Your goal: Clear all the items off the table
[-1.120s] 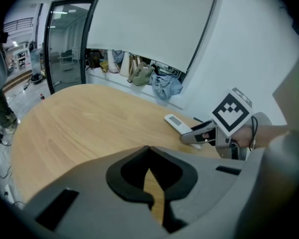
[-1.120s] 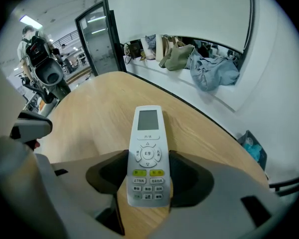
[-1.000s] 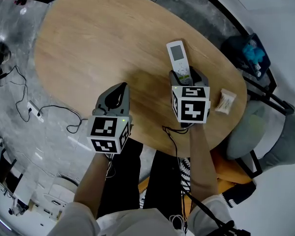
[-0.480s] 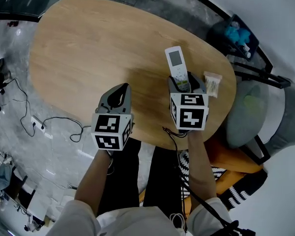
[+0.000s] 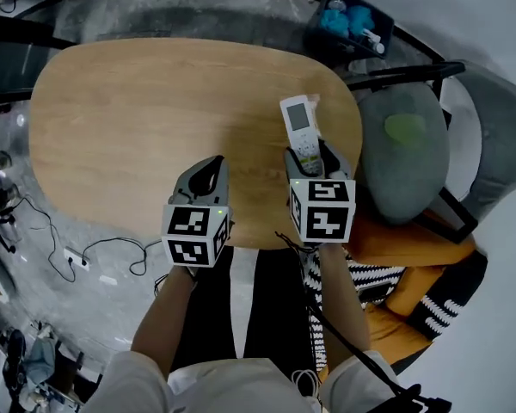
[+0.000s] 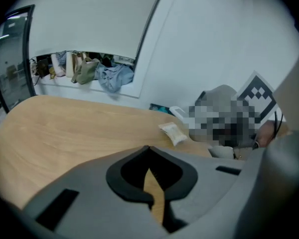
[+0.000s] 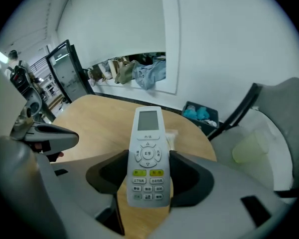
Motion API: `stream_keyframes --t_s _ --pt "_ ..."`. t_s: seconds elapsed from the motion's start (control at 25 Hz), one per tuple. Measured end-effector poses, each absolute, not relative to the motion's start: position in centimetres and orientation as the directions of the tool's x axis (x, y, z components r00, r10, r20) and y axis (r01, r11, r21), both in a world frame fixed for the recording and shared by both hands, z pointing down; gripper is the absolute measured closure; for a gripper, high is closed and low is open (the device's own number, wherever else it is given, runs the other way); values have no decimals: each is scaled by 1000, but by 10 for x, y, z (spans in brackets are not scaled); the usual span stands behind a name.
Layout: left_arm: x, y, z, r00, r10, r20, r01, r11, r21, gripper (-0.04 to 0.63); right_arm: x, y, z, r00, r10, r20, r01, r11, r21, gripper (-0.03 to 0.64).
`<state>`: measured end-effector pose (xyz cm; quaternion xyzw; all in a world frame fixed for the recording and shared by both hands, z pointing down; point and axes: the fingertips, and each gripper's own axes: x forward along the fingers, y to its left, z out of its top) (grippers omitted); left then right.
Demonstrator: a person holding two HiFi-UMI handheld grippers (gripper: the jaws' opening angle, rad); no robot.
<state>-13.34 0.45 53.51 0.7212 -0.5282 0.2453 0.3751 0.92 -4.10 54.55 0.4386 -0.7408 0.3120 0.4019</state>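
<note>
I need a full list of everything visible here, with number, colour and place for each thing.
table: one, light wood, under both grippers
remote: one, white, between the right gripper's jaws
packet: one, pale, on the table beyond the remote
chair: one, grey, at the table's right end
bin: one, dark, on the floor beyond the table
cables: several, black, on the floor, left
left gripper: one, grey, jaws together, empty
right gripper: one, grey, shut on the remote

Head view looks steeply down on the counter (image 5: pixel 155 119); both gripper views sit low, close, facing 12 o'clock across that same counter
</note>
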Motion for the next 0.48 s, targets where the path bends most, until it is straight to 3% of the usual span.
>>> stream_keyframes --t_s 0.48 --pt "7 10 531 463 -472 750 -869 -409 278 592 161 5 541 -162 -446 880 -982 156 -102 347"
